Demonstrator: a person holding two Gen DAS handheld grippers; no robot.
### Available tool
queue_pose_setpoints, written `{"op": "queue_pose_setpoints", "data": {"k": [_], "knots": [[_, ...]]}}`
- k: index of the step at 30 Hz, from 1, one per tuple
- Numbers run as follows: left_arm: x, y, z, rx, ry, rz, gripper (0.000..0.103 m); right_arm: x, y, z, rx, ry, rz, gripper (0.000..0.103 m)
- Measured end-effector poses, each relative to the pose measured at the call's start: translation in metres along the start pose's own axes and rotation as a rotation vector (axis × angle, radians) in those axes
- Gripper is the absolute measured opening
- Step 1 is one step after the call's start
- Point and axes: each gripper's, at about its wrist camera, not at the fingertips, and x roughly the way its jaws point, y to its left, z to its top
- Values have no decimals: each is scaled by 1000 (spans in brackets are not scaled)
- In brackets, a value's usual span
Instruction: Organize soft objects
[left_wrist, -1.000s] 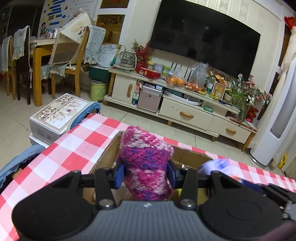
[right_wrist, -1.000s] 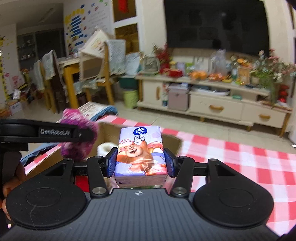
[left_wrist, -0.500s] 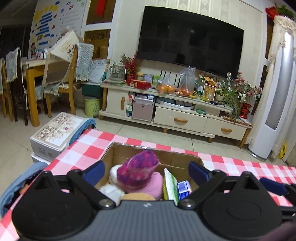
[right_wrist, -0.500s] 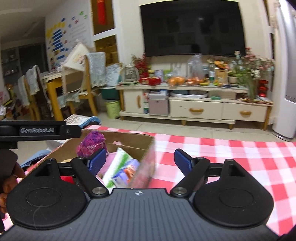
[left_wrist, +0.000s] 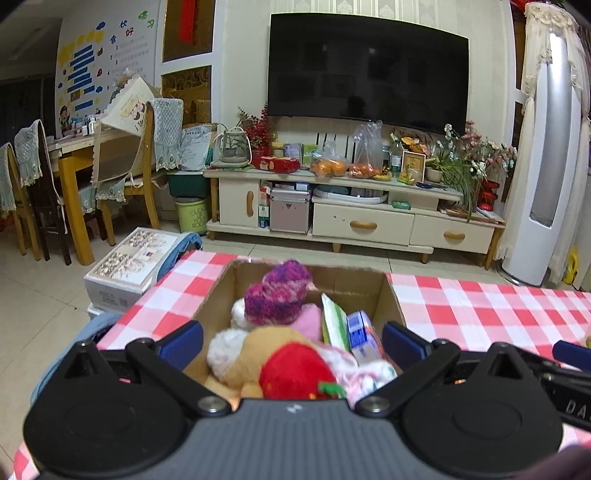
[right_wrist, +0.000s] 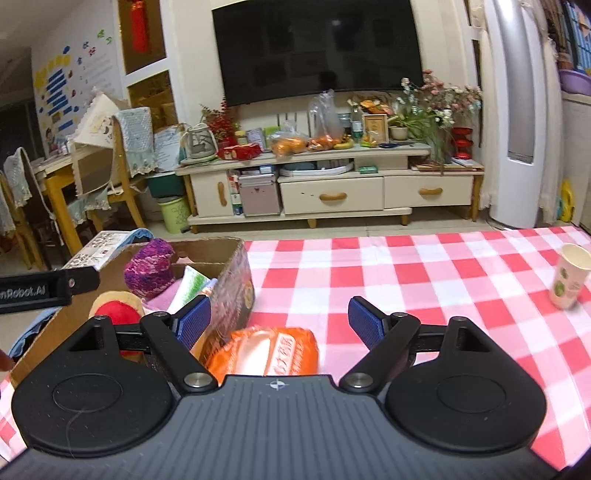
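Left gripper (left_wrist: 291, 341): I've let go, jaws apart; knit hat (left_wrist: 277, 293) now lies in box (left_wrist: 384, 291) ahead.
Right gripper (right_wrist: 279, 322): spread, emptied (tissue pack (left_wrist: 364, 334) boxed); orange pack (right_wrist: 264, 350) underneath likely next.

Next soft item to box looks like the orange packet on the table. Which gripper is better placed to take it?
Right. The right gripper is open with the orange packet lying just below its jaws, beside the cardboard box. The left gripper, also open, hangs over the box's contents.

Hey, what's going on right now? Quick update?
Left gripper, right gripper: open, empty. Knitted purple hat inside brown cardboard box. Orange packet outside, beside it.
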Motion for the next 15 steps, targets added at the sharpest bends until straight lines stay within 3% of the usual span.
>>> {"op": "queue_pose_setpoints", "data": {"k": [15], "knots": [[-52, 2, -45, -10, 46, -14, 102, -62, 3, -31, 11, -7, 7, 103]]}}
